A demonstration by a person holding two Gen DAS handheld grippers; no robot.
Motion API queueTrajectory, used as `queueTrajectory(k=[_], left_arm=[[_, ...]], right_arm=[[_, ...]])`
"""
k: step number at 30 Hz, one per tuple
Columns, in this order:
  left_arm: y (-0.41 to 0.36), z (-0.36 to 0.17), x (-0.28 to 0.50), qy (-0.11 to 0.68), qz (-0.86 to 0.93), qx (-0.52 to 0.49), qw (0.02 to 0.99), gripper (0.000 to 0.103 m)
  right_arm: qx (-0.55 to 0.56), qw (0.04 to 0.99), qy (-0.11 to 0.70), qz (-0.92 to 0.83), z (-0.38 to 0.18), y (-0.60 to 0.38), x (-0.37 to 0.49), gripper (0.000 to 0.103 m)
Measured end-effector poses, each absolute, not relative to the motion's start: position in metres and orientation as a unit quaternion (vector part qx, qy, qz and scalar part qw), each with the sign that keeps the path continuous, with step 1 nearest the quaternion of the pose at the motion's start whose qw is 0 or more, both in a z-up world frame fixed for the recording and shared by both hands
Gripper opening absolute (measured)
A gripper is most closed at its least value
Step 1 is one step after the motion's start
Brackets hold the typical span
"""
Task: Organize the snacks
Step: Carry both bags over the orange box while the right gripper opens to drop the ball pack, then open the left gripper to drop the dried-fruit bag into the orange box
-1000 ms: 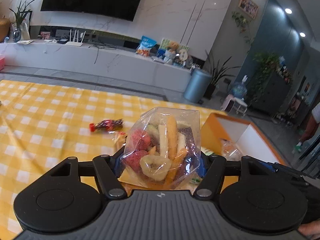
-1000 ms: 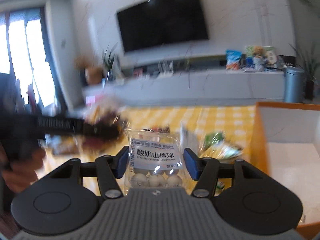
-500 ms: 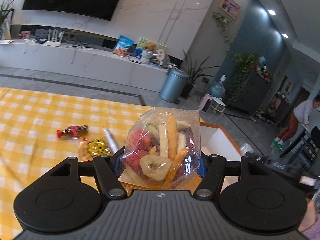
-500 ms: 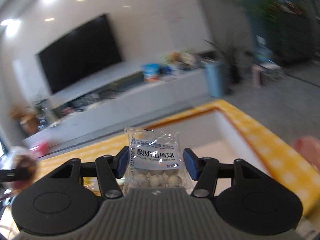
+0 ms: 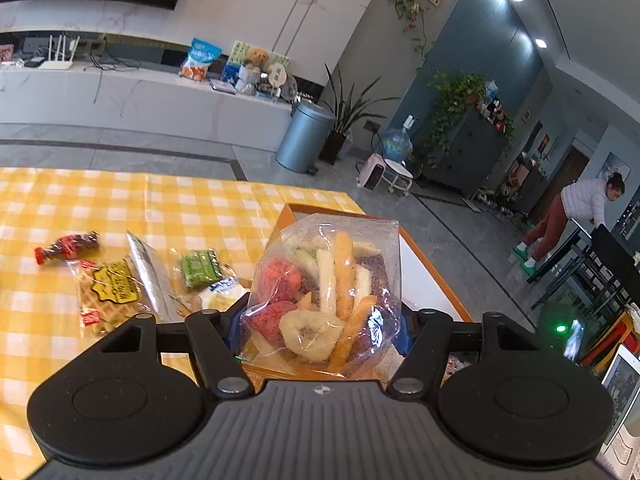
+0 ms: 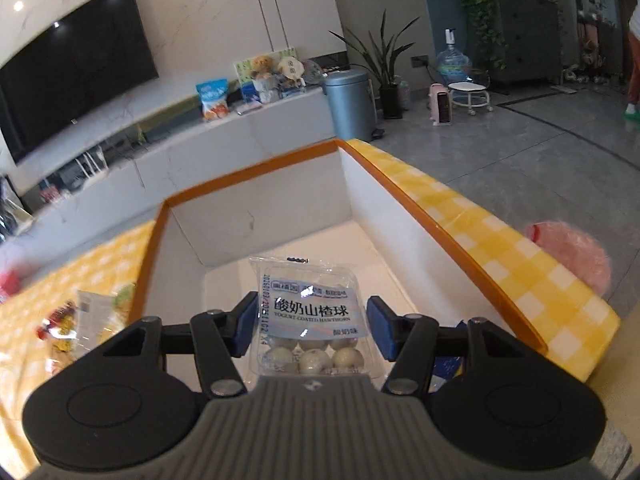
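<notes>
Bench (image 5: pixel 120 200) under yellow check cloth, in a living room with a TV (image 6: pixel 72 64) wall. Loose snacks (image 5: pixel 132 276) lie left of the orange-rimmed box (image 6: pixel 256 208). The box floor looks bare where visible. Left gripper (image 5: pixel 320 320): jaws clamp a dried-fruit bag (image 5: pixel 324 292) at the box edge. Right gripper (image 6: pixel 308 320): jaws hold a hawthorn pack (image 6: pixel 312 316) over the box. Pink object (image 6: pixel 572 252) at right, blurred.

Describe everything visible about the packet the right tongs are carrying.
The hawthorn ball packet is a small clear plastic pouch with a crimped top edge and a pale blue-white label printed in Chinese and "Yogurt Coated Hawthorn". Six or so white coated balls show in its lower part. It stands upright, gripped at both sides by the blue pads of the right tongs, held above the white-walled, orange-rimmed box.
</notes>
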State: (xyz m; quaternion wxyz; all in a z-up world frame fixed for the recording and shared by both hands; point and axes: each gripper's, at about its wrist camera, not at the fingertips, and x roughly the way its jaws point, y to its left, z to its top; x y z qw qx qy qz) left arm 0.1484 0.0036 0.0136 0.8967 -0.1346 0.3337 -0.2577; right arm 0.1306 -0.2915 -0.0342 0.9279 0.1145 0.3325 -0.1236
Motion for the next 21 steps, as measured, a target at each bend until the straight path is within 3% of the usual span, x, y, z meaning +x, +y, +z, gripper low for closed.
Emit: queueTrajectory(k=[6, 21], left_arm=[[-0.016, 0.010, 0.161, 0.348, -0.260, -0.120, 0.893, 0.076], [-0.050, 0.019, 0.162, 0.354, -0.282, -0.085, 0.888, 0.076]], right_arm=[[0.074, 0.926, 0.345, -0.133, -0.042, -0.287, 0.135, 0.059], [0.100, 0.935, 0.314, -0.130, -0.035, -0.287, 0.121, 0.068]])
